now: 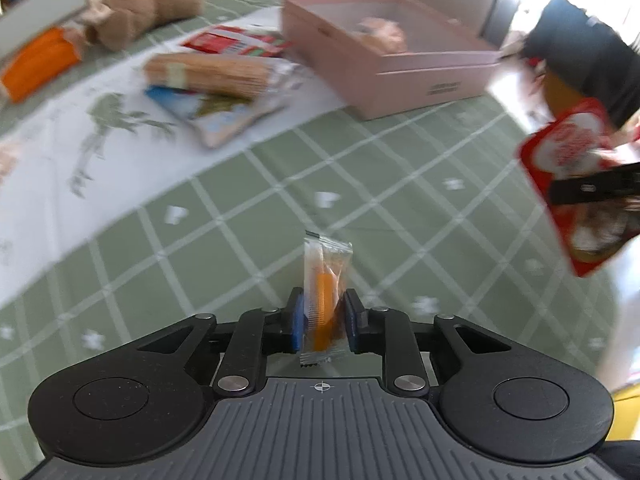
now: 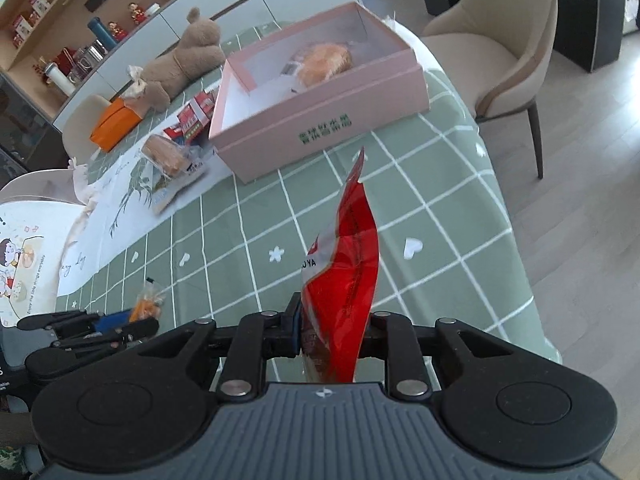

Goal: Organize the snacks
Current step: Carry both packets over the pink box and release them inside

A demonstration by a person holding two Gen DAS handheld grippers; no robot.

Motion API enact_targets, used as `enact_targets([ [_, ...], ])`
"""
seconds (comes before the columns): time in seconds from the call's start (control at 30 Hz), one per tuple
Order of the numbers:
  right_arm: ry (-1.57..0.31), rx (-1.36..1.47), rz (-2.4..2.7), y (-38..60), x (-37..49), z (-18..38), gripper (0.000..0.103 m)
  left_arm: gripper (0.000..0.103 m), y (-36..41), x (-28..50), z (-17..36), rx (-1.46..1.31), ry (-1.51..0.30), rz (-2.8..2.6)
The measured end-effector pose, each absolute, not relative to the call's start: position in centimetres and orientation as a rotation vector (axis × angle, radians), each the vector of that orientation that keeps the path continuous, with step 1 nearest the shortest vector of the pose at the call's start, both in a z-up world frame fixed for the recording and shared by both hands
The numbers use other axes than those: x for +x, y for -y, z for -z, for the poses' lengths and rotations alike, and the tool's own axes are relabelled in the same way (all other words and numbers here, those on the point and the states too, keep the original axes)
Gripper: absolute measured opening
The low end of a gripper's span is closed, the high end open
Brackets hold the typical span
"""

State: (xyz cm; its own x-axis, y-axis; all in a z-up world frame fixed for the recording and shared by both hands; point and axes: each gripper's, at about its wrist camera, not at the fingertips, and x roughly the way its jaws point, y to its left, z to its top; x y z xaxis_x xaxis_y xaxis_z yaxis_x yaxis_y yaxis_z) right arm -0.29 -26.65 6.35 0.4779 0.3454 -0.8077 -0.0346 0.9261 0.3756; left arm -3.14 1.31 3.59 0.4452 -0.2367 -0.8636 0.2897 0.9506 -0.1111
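My left gripper (image 1: 323,322) is shut on a small clear packet with an orange snack (image 1: 325,298), held above the green checked tablecloth (image 1: 380,208). My right gripper (image 2: 335,330) is shut on a red snack bag (image 2: 346,272) that stands up between its pads. The same red bag (image 1: 576,176) shows at the right edge of the left wrist view. The left gripper (image 2: 128,318) with its orange packet (image 2: 147,304) appears at the lower left of the right wrist view. A pink open box (image 2: 320,116) with a bread bun (image 2: 324,62) inside lies ahead on the table.
Left of the box lie a bread packet (image 1: 208,74), a blue-white packet (image 1: 216,114) and red packets (image 1: 236,42) on a white runner. A brown teddy bear (image 2: 188,60) and an orange box (image 2: 114,124) sit farther back. A beige chair (image 2: 504,40) stands right of the table.
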Motion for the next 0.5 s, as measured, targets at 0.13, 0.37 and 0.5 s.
enact_targets([
  [0.13, -1.026, 0.297, -0.227, 27.4, 0.1, -7.2, 0.021, 0.024, -0.2, -2.8, -6.1, -0.017, -1.016, 0.396],
  [0.37, -0.967, 0.305, -0.229, 28.8, 1.7, -9.2, 0.021, 0.026, 4.1, 6.7, -17.0, -0.098, -0.723, 0.487],
  [0.5, -0.946, 0.308, -0.250, 28.8, 2.5, -10.2, 0.021, 0.029, 5.3, 12.7, -16.4, -0.169, -0.744, 0.422],
])
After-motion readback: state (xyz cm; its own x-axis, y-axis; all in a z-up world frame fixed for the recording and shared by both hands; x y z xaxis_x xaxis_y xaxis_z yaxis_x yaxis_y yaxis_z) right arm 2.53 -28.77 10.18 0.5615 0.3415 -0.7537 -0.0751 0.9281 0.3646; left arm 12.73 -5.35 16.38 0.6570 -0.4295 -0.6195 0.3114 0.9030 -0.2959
